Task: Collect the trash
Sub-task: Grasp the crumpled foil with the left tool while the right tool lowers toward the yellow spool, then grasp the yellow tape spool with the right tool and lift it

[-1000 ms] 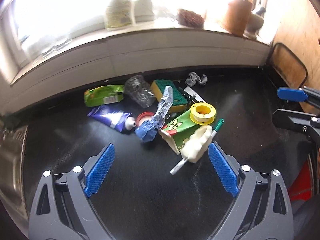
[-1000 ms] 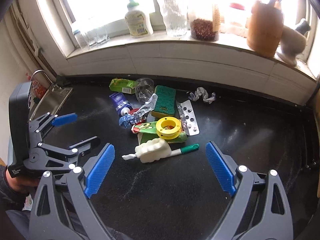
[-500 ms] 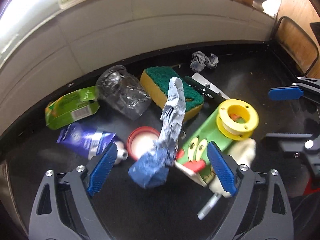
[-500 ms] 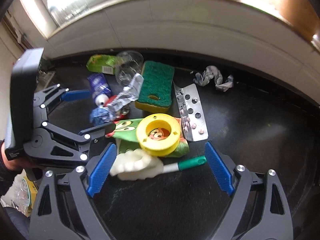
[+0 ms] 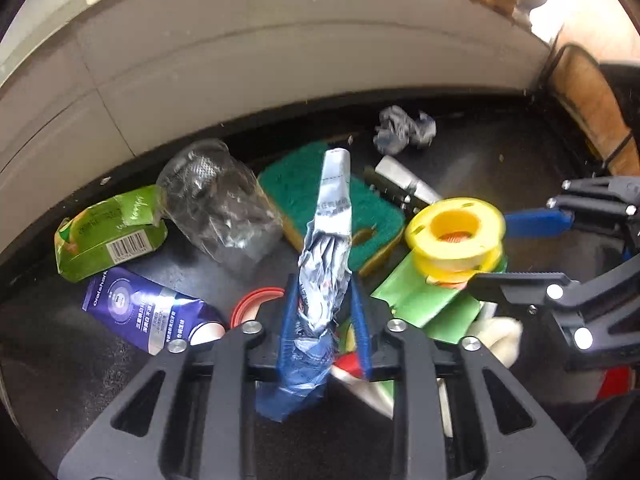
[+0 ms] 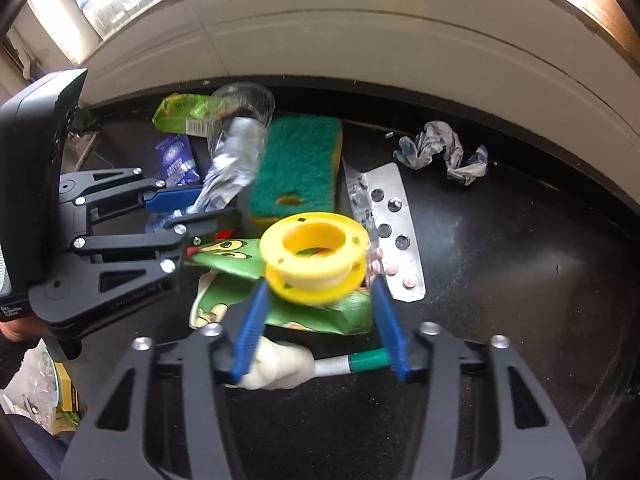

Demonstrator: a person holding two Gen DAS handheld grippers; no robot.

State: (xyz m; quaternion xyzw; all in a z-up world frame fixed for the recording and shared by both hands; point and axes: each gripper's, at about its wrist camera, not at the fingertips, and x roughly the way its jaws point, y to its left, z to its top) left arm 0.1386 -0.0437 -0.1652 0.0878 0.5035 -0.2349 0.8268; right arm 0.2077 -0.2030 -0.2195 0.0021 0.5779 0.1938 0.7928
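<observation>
- Left gripper [image 5: 324, 316]: pointing steeply down at the black counter [image 6: 520, 280], jaws just closed in, blue pads pressing both sides of the crumpled foil wrapper [image 5: 326, 280]. Wrapper stands up between the pads, its blue end below them.
- Right gripper [image 6: 320, 312]: also pitched steeply down at the counter, jaws just been closing, pads flanking the yellow spool [image 6: 316, 256]. Pads sit at the spool's lower rim; contact not clear through blur.
- Relative to the spool: left gripper is just beside it on its left, right gripper on its near side.
- A hand is partly visible behind the left gripper's body in the right wrist view.
</observation>
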